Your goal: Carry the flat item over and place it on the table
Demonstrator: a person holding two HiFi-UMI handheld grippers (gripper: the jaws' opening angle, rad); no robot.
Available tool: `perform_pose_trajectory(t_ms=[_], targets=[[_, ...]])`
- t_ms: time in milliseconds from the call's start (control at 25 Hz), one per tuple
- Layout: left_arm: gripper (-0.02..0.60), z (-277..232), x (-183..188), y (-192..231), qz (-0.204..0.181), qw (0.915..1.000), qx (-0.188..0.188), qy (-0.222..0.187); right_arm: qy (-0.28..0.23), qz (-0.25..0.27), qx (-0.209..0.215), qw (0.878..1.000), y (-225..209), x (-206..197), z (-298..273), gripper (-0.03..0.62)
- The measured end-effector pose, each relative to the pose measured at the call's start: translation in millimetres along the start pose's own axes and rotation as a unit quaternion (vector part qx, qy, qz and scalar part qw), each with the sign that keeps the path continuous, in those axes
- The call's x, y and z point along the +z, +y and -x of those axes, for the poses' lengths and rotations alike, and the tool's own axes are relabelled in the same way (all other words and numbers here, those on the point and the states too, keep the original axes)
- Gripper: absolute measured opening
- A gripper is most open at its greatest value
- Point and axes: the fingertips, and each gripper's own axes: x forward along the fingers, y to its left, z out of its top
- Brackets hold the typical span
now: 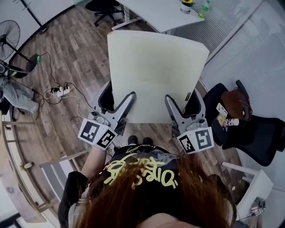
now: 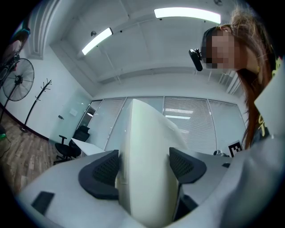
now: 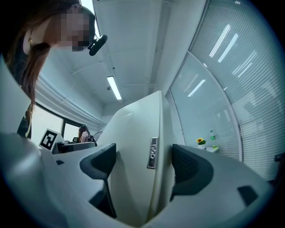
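Note:
A pale cream flat board (image 1: pixel 153 73) is held level above the wooden floor in the head view. My left gripper (image 1: pixel 116 106) is shut on its near left edge. My right gripper (image 1: pixel 183 109) is shut on its near right edge. In the left gripper view the board (image 2: pixel 149 156) fills the gap between the two dark pads (image 2: pixel 104 171). In the right gripper view the board (image 3: pixel 138 156) stands edge-on between the pads (image 3: pixel 189 167), with a small metal label (image 3: pixel 152 153) on its rim. A white table (image 1: pixel 167 12) lies ahead, beyond the board's far edge.
A black office chair with a brown bag (image 1: pixel 242 116) stands close at the right. A floor fan (image 1: pixel 10 38) and a power strip with cables (image 1: pixel 60 91) lie at the left. A second chair (image 1: pixel 104 6) sits by the table. A small plant (image 1: pixel 187 5) stands on the table.

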Motion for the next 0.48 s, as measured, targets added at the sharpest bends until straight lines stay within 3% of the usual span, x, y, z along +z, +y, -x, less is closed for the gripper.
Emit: perform_pose_trajectory(t_ms=[480], targets=[[0.354,35.8,-5.3,34.8,-0.002,0.9997,-0.015,0.020,0.017,-0.021,-0.020,0.999,42.6,-33.4,-6.7,0.374]])
